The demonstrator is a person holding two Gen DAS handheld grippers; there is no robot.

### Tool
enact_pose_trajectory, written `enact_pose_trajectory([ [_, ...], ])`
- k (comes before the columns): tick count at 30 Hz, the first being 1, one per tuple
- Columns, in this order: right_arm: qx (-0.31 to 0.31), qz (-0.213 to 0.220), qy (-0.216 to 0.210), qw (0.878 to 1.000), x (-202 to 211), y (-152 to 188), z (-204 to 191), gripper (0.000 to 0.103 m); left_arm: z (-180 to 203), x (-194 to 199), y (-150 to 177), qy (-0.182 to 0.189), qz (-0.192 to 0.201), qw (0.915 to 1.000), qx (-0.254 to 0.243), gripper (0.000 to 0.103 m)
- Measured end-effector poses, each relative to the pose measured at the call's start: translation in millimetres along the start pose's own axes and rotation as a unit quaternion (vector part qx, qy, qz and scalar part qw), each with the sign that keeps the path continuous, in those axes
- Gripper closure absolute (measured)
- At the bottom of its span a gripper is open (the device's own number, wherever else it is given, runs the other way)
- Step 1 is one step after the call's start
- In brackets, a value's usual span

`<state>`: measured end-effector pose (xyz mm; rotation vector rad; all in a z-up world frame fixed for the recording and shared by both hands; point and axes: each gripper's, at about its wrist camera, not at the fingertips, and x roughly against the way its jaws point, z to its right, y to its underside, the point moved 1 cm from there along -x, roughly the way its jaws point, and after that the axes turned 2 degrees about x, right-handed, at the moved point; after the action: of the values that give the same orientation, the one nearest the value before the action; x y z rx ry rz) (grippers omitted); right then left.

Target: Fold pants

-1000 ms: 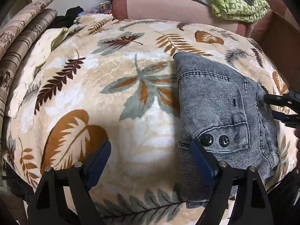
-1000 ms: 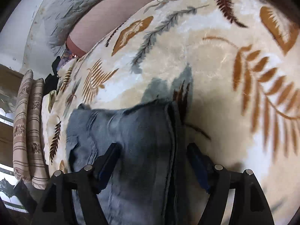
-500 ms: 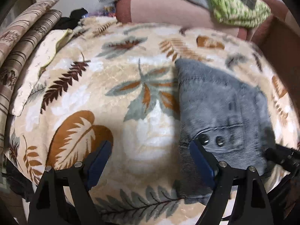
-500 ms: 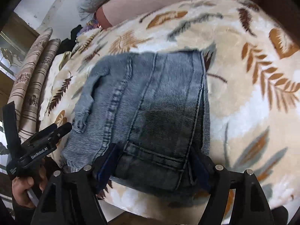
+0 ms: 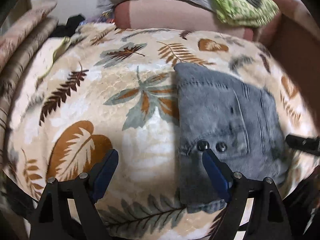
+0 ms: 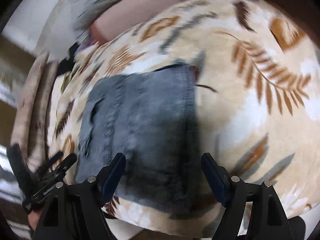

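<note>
Grey denim pants (image 5: pixel 220 116) lie folded into a compact rectangle on the leaf-patterned blanket (image 5: pixel 80 92), two dark buttons facing me. My left gripper (image 5: pixel 159 154) is open above the blanket, its right finger (image 5: pixel 214 170) over the pants' left edge, nothing between the pads. The right gripper's dark tips (image 5: pixel 302 143) show at the pants' right side. In the blurred right wrist view the pants (image 6: pixel 144 120) lie flat, and my right gripper (image 6: pixel 163 157) hovers open over their near edge, gripping nothing. The left gripper (image 6: pixel 56 166) is at the lower left there.
Striped cushions (image 5: pixel 24 46) line the left side. A pink bolster (image 5: pixel 170 14) with a grey quilt and a green patterned cloth (image 5: pixel 240 10) lies at the back. A brown panel (image 5: pixel 296 46) stands at the right. The blanket's near edge (image 6: pixel 180 226) drops off just below the pants.
The right gripper has drawn back from close over the pants, which now show whole beneath it, and it has slid toward their near right corner. The left gripper has stayed put.
</note>
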<state>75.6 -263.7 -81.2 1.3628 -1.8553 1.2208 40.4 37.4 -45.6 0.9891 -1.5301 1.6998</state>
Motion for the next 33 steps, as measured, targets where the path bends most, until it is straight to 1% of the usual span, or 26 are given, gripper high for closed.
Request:
enact_pose_trajectory([
  [1, -0.017, -0.009, -0.013, 1.0, -4, -3, 9, 0.023, -3, -3, -4, 0.012, -0.007, 0.9998, 0.011, 0.017],
  [2, -0.027, -0.018, -0.016, 0.999, -5, -6, 12, 0.023, -1, -5, -6, 0.024, -0.012, 0.9994, 0.024, 0.017],
  [5, -0.057, -0.035, -0.05, 0.997, -9, -12, 26, 0.023, -9, -13, -21, 0.08, -0.025, 0.9945, 0.063, 0.017],
  [6, -0.064, -0.034, -0.052, 0.996, -8, -15, 29, 0.023, -12, -17, -27, 0.098, -0.03, 0.9915, 0.08, 0.017],
  [8, -0.071, -0.028, -0.061, 0.995, -7, -21, 30, 0.023, -15, -26, -35, 0.149, -0.048, 0.9814, 0.111, 0.017],
  [10, -0.078, -0.022, -0.072, 0.994, -4, -28, 29, 0.023, -12, -39, -40, 0.172, -0.072, 0.9742, 0.126, 0.017],
  [12, -0.08, -0.029, -0.085, 0.993, -14, -38, 25, 0.022, -2, -51, -40, 0.192, -0.095, 0.9693, 0.121, 0.017],
  [14, -0.084, -0.056, -0.088, 0.991, -28, -34, 25, 0.022, 10, -63, -33, 0.186, -0.12, 0.9687, 0.113, 0.017],
  [15, -0.087, -0.063, -0.086, 0.99, -36, -34, 25, 0.021, 14, -65, -31, 0.185, -0.123, 0.9691, 0.108, 0.017],
  [17, -0.076, -0.055, -0.087, 0.992, -35, -35, 17, 0.022, 22, -61, -27, 0.162, -0.105, 0.9775, 0.085, 0.017],
  [18, -0.063, -0.054, -0.086, 0.993, -34, -34, 11, 0.023, 25, -60, -27, 0.154, -0.104, 0.9795, 0.077, 0.019],
  [19, -0.054, -0.055, -0.081, 0.994, -35, -34, 9, 0.025, 28, -60, -27, 0.149, -0.103, 0.9809, 0.07, 0.028],
  [20, -0.05, -0.057, -0.07, 0.995, -37, -33, 10, 0.03, 31, -61, -27, 0.145, -0.104, 0.9818, 0.065, 0.036],
  [21, -0.057, -0.061, -0.066, 0.994, -40, -33, 15, 0.032, 34, -60, -27, 0.148, -0.104, 0.9816, 0.061, 0.039],
  [22, -0.072, -0.058, -0.074, 0.993, -41, -34, 20, 0.032, 36, -60, -27, 0.148, -0.104, 0.9817, 0.059, 0.042],
  [24, -0.086, -0.048, -0.079, 0.992, -37, -32, 22, 0.03, 42, -58, -25, 0.137, -0.097, 0.9846, 0.048, 0.043],
  [26, -0.058, -0.048, -0.06, 0.995, -40, -31, 13, 0.031, 45, -57, -25, 0.131, -0.092, 0.9863, 0.039, 0.046],
  [27, -0.048, -0.046, -0.054, 0.996, -40, -30, 9, 0.036, 43, -55, -25, 0.128, -0.09, 0.9871, 0.034, 0.048],
  [28, -0.044, -0.045, -0.05, 0.997, -39, -29, 7, 0.043, 41, -53, -25, 0.125, -0.087, 0.988, 0.029, 0.053],
  [29, -0.042, -0.044, -0.046, 0.997, -39, -29, 6, 0.06, 42, -52, -25, 0.121, -0.084, 0.9888, 0.024, 0.058],
  [30, -0.044, -0.042, -0.044, 0.997, -38, -29, 6, 0.065, 43, -53, -26, 0.12, -0.082, 0.9891, 0.02, 0.06],
  [32, -0.048, -0.039, -0.047, 0.997, -37, -30, 7, 0.072, 46, -51, -27, 0.116, -0.077, 0.9902, 0.007, 0.069],
  [33, -0.045, -0.036, -0.044, 0.997, -34, -30, 6, 0.075, 47, -49, -27, 0.114, -0.074, 0.9908, 0.002, 0.07],
])
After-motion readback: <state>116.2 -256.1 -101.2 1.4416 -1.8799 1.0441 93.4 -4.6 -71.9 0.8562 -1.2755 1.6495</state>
